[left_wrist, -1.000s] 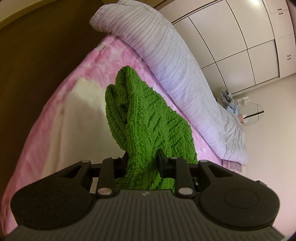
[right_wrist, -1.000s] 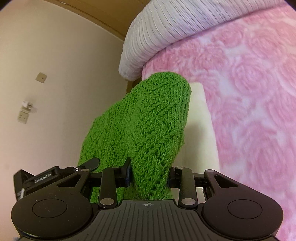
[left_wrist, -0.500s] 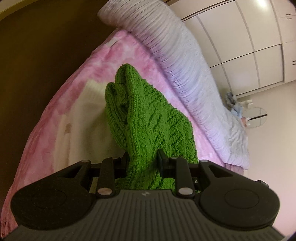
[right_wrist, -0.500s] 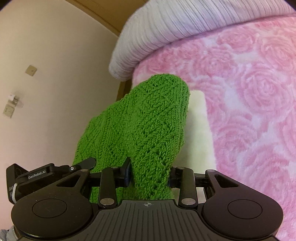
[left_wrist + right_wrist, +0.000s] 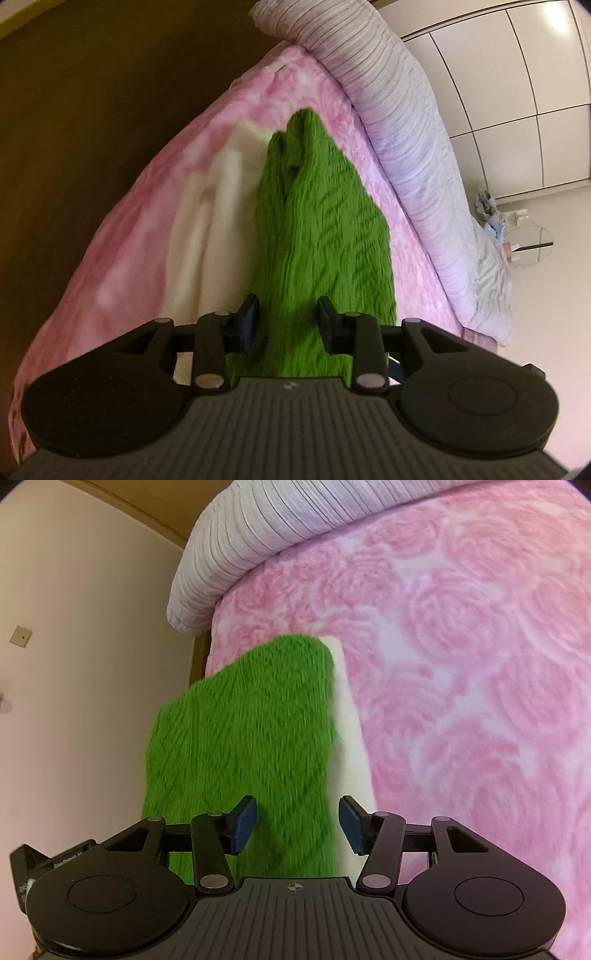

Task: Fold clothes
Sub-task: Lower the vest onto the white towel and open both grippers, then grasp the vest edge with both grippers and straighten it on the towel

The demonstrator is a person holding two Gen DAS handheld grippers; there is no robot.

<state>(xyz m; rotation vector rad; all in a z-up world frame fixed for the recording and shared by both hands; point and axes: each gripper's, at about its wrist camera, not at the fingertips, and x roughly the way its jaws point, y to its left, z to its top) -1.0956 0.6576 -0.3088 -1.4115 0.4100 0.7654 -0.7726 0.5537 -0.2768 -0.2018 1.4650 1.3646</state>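
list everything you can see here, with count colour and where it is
knit: 1, green, blurred, on the bed between both tongs' fingers
blanket: 1, pink rose print, covering the bed
cream cloth: 1, cream, on the blanket beside the knit
duvet: 1, pale lilac ribbed, rolled along the bed's far edge
wardrobe: 1, white panelled, behind the bed
round table: 1, glass, by the wardrobe
wall plate: 1, beige, on the wall
left tongs: 1, black, jaws parted around the knit
right tongs: 1, black with blue pads, jaws wide apart, one pad clear of the knit
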